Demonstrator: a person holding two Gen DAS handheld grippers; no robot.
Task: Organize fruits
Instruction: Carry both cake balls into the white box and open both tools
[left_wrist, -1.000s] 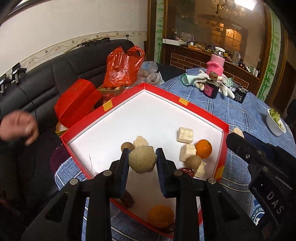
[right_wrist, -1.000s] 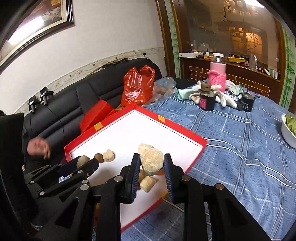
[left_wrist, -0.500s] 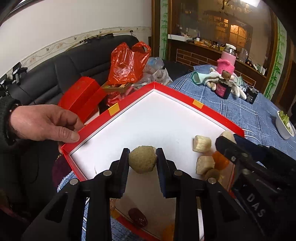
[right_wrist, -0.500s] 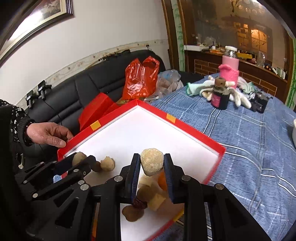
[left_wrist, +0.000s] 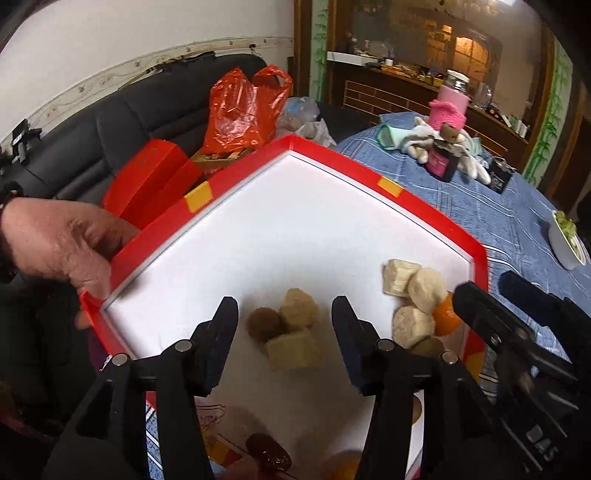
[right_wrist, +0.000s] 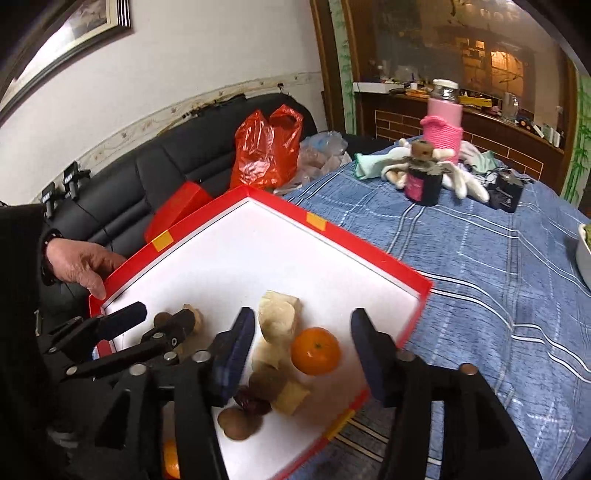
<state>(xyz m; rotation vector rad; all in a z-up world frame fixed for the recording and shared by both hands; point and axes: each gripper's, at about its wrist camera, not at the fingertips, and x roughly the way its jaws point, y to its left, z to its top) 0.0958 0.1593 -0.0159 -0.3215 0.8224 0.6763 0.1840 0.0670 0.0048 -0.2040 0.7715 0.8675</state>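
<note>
A red-rimmed tray (left_wrist: 332, 155) (right_wrist: 351, 240) with a white floor holds the fruit. My left gripper (left_wrist: 282, 328) hangs over it with jaws opening; a tan lump (left_wrist: 298, 308), a brown ball (left_wrist: 264, 324) and a pale block (left_wrist: 293, 349) lie on the tray below the gap, untouched by the pads. My right gripper (right_wrist: 303, 332) is also opening, above a pale chunk (right_wrist: 277, 319) and an orange (right_wrist: 316, 350), gripping neither. A dark red date (right_wrist: 253, 400) and a brown round fruit (right_wrist: 238, 419) lie nearer the tray's front edge.
A person's hand (left_wrist: 62, 243) (right_wrist: 81, 262) holds the tray's left rim. Behind are a red plastic bag (left_wrist: 240, 110), a red box (left_wrist: 147, 181) and a black sofa. The blue checked tablecloth (right_wrist: 480, 258) carries a dark bottle (right_wrist: 423, 181), gloves, a pink-sleeved jar (right_wrist: 443, 125) and a white bowl (left_wrist: 565, 240).
Both grippers were shut on pale lumps; their jaws have now spread and the lumps lie on the tray. The person's hand has come in and taken the tray's left rim.
</note>
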